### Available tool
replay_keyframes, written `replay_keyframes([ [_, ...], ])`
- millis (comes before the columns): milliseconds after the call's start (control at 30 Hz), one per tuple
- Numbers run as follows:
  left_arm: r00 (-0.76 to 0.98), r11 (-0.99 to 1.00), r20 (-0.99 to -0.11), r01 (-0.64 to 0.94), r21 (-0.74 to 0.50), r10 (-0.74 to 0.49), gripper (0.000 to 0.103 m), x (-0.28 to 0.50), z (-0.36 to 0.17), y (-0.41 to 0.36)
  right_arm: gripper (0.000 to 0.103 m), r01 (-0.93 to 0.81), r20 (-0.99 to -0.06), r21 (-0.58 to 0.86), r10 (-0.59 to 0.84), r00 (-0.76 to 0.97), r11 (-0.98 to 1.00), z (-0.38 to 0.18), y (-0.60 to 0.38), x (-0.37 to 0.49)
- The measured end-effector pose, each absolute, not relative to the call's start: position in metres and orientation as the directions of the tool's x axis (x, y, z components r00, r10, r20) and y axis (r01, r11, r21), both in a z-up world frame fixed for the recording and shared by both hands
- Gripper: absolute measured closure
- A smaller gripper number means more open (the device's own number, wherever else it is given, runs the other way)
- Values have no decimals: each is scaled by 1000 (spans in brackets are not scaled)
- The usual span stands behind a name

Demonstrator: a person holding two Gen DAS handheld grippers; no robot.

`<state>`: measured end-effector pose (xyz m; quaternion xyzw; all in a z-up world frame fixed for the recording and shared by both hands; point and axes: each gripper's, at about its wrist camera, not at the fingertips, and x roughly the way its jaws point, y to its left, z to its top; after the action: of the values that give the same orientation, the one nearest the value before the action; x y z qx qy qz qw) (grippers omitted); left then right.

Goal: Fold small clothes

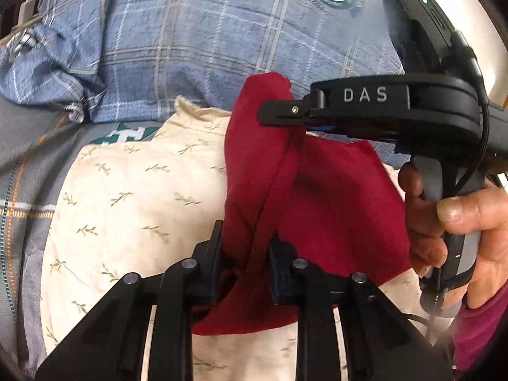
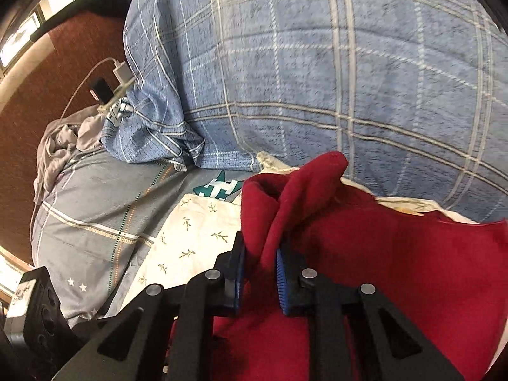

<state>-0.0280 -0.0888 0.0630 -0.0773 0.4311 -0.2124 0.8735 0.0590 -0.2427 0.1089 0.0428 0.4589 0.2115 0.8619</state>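
At frame centre, a soft red cloth (image 1: 333, 209) lies bunched on a cream leaf-print sheet (image 1: 133, 197). Left gripper (image 1: 246, 247) clamps one ridged fold; right gripper (image 2: 258, 254) clamps another peaked fold. Blue plaid quilt (image 2: 317, 79) fills the upper frame.

ahead: big blue plaid pillow (image 2: 317, 79) is walling off the far side, sitting right behind the red cloth (image 2: 397, 270)
left: cream leaf-print sheet (image 1: 133, 197) is lying flat and bare, room to pass
far left: crumpled grey clothes (image 2: 60, 146) and a charger with its cable (image 2: 122, 73) are crowding the headboard corner
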Motion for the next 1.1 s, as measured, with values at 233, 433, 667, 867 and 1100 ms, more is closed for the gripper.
replay_keyframes([
  [233, 527, 861, -695, 420, -288, -489, 83, -40, 98, -143, 88, -285, -743, 266, 385, 547, 921, 132, -295, 46],
  [433, 474, 812, -691, 504, -295, -546, 84, -36, 108, -201, 88, -212, -728, 263, 338, 596, 941, 145, -352, 38],
  [667, 402, 759, -703, 577, -303, -587, 84, -28, 99, -278, 89, -100, -731, 280, 280, 623, 955, 137, -429, 36],
  [867, 319, 738, -746, 592, -325, -584, 83, -16, 63, -323, 89, 9, -778, 297, 236, 582, 955, 91, -477, 47],
  [1100, 241, 671, -718, 624, -400, -653, 49, -18, 74, -292, 65, 104, -768, 427, 299, 567, 898, 61, -506, 41],
])
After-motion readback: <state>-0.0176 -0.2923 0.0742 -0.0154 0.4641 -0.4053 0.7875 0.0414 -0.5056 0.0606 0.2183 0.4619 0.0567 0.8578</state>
